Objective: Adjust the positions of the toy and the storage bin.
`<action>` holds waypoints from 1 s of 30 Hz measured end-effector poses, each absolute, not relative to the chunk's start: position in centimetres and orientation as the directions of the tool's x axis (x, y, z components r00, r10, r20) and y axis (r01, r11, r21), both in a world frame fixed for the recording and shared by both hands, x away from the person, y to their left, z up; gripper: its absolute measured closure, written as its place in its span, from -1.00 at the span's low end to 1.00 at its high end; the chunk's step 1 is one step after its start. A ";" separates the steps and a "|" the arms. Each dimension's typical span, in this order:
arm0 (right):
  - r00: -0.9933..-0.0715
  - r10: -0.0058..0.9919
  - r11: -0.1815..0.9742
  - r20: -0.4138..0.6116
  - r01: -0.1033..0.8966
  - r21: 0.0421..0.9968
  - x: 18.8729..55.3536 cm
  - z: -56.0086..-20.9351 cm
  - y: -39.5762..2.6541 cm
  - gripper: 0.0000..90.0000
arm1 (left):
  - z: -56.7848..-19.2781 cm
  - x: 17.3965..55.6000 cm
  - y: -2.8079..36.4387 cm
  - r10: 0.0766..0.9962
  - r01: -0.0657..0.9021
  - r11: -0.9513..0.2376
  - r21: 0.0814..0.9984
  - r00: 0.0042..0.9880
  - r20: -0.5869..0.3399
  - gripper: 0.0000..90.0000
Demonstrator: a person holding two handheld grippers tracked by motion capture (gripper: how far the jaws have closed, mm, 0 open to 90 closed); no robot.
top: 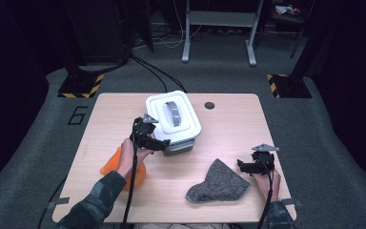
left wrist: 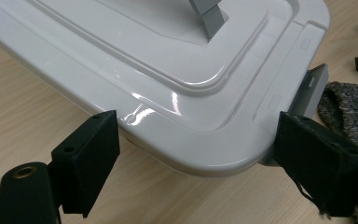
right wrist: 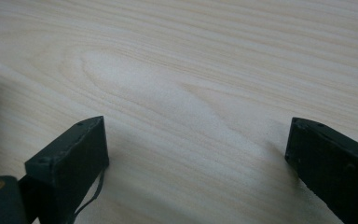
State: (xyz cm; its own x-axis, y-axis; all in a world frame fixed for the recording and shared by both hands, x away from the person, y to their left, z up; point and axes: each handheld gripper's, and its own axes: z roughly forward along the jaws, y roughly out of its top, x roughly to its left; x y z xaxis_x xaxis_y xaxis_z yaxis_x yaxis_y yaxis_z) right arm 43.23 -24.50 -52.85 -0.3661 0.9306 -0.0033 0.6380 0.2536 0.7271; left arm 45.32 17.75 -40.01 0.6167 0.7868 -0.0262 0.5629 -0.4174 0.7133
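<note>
While jaws of both grippers stand apart, ease left gripper [left wrist: 193, 158] squarely onto lid [left wrist: 168, 70] corner; keep right gripper [right wrist: 196, 163] clear.

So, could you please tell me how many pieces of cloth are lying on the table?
2. A grey knitted cloth lies near the front edge, between the two grippers. An orange cloth lies front-left, partly hidden under the person's left forearm. Anything inside the closed white box cannot be seen.
</note>
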 end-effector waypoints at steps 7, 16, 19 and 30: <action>-0.366 0.930 0.253 -0.001 0.639 0.726 43.2 -52.8 -24.5 -0.89 | -40.0 45.6 16.8 0.779 0.556 -0.429 0.712 0.627 -0.020 -0.67; -0.366 0.931 0.252 0.000 0.640 0.726 43.2 -52.8 -24.4 -0.89 | -39.9 46.3 15.6 0.761 0.535 -0.444 0.719 0.648 -0.012 -0.68; -0.363 0.932 0.248 0.004 0.643 0.725 43.2 -52.8 -24.4 -0.89 | -39.7 46.3 15.9 0.757 0.517 -0.430 0.740 0.653 -0.016 -0.67; -0.364 0.931 0.249 0.003 0.642 0.725 43.2 -52.8 -24.4 -0.89 | -38.0 44.8 23.0 0.817 0.483 -0.326 0.813 0.577 -0.015 -0.80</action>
